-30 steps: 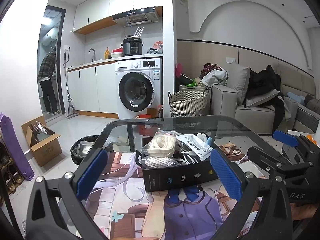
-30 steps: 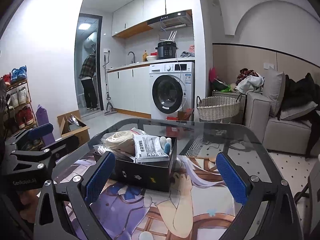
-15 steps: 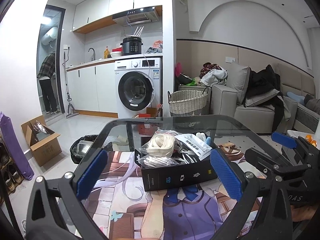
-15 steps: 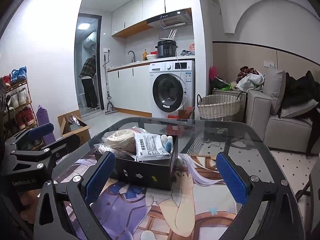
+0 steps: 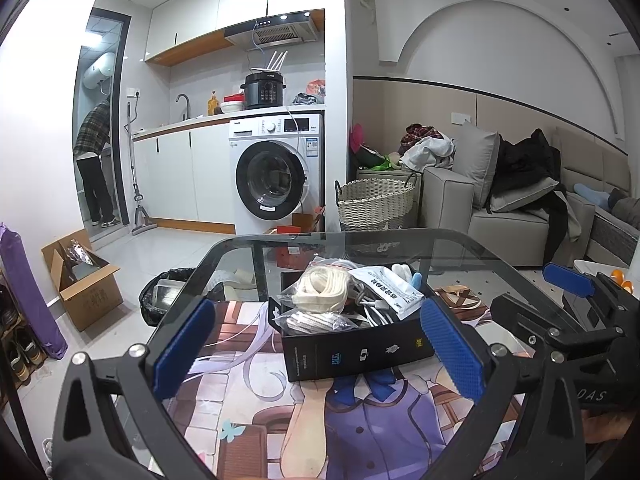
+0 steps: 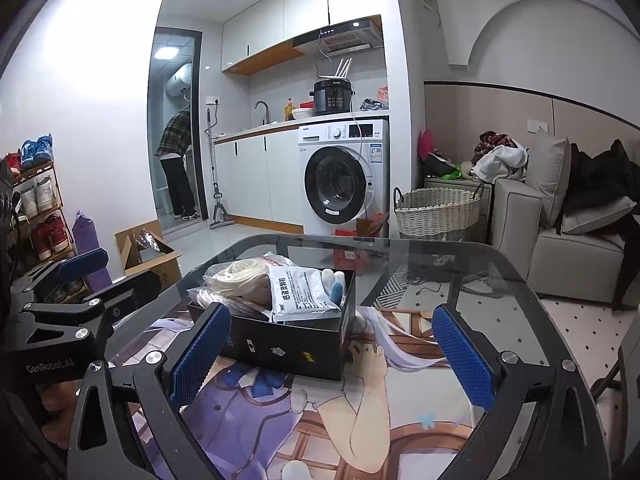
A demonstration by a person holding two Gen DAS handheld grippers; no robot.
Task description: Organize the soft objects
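Both my tools hover low over the glass counter, neither touching anything.

Left tool: blue pads spread wide apart, nothing between them. In its view the black box sits centre frame, just beyond the pads, resting on the printed anime mat that covers the near part of the counter.

Right tool: pads likewise wide apart, holding nothing. Here the box lies centre-left, its near corner just behind the left pad as seen in this frame. The right tool also shows at the right edge of the left view; the left tool shows at the left edge of the right view.

Box contents, heaped above the rim:
- cream coiled rope in a clear bag, on the left side of the pile; seen also at upper left of the box
- white printed pouch leaning across the middle
- white-and-blue soft item at the far right corner, too small to identify
- further clear bags along the near left edge, contents unclear

Background, upper half of both frames: washing machine centre, wicker basket to its right, grey sofa with piled clothes far right, cardboard box on the floor at left, a person standing in the doorway.
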